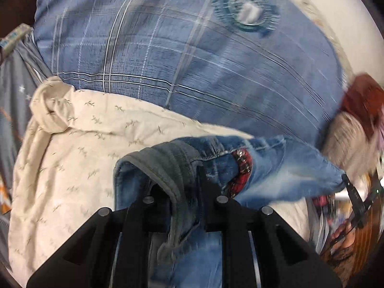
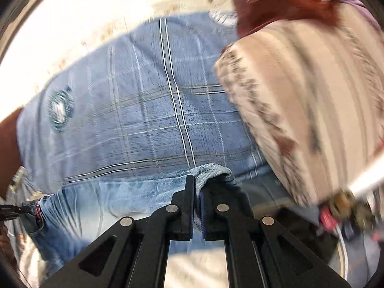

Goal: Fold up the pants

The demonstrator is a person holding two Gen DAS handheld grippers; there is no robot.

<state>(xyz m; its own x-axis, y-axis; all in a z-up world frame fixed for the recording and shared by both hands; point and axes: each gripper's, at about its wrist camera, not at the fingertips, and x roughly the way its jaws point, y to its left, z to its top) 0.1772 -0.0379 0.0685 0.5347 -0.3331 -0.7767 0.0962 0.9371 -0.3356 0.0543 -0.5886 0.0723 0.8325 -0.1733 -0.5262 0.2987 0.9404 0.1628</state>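
while the left wrist view is smeared with motion blur toward its right side, the near part reads well enough: the left gripper [image 1: 186, 192] has its jaws pinched narrow on a bunched edge of the jeans [image 1: 276, 168], with a grey-lined hem draped over and hanging down between the black fingers [image 1: 211, 192]. the denim stretches away to the right, taut, to a far corner where the tip of the other tool shows. a red patterned patch [image 1: 242, 168] sits on the jeans just right of the grip. under and left of the jeans lies a cream sheet [image 1: 72, 156] with small sprig prints, knotted at its upper left corner. beyond it is a blue plaid blanket [image 1: 192, 60] carrying a round teal emblem [image 1: 246, 8]. at the right edge, a blurred pillow [image 1: 348, 139] in beige and rust.

from the right wrist view, the right gripper [image 2: 197, 187] is likewise closed tight on a rolled fold of the jeans [image 2: 120, 196] — pale denim bulges up between the fingers [image 2: 189, 192]. the cloth runs left, lifted off the bedding, toward the left gripper [image 2: 14, 210] at the frame's left edge. the plaid blanket [image 2: 144, 108] fills the middle, its emblem [image 2: 60, 110] at left, and the striped pillow [image 2: 300, 96] looms large on the right, heavily blurred.
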